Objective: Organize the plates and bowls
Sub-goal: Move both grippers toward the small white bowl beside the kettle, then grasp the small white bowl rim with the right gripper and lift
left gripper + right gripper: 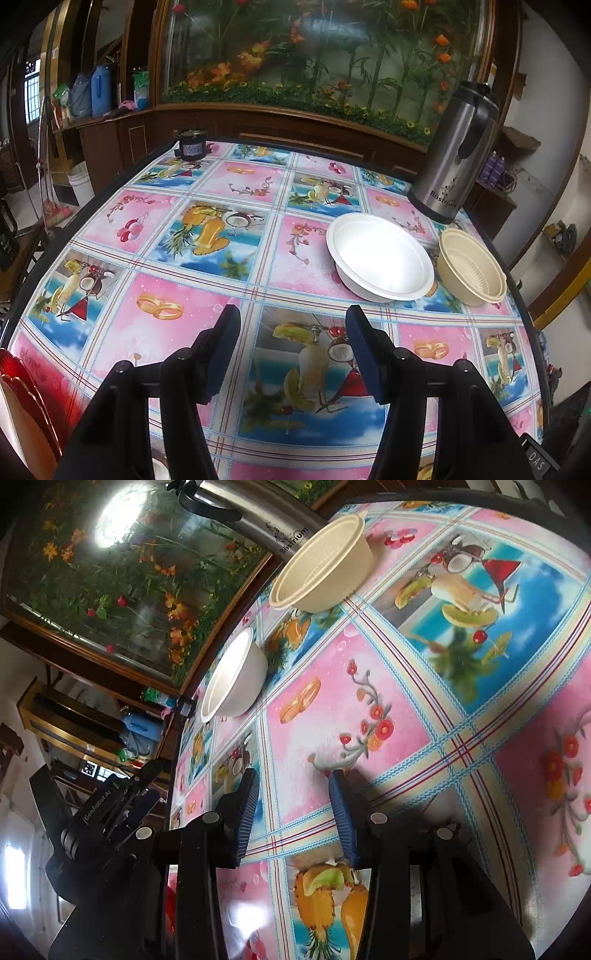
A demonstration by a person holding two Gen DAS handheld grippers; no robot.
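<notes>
**Background items around the table**

Steel thermos jug (456, 155) standing upright at the far right of the patterned tablecloth (207, 280), its black handle facing the camera. Small dark cylindrical object (192, 144) sitting at the far left edge. Large flower mural (325, 55) filling the wall behind. Blue jugs (96, 90) resting on a wooden cabinet (107, 147); white bucket (82, 182) standing below.

Ahead of your left gripper (293, 325) the white bowl (380, 256) sits on the table (207, 295), with the ribbed bowl (471, 271) just beside it on the right. The steel flask (452, 155) stands behind both, near the table's far edge. A small dark canister (191, 144) stands at the far left edge, well apart from them. Your right gripper (295, 786) hangs over bare tablecloth.
</notes>
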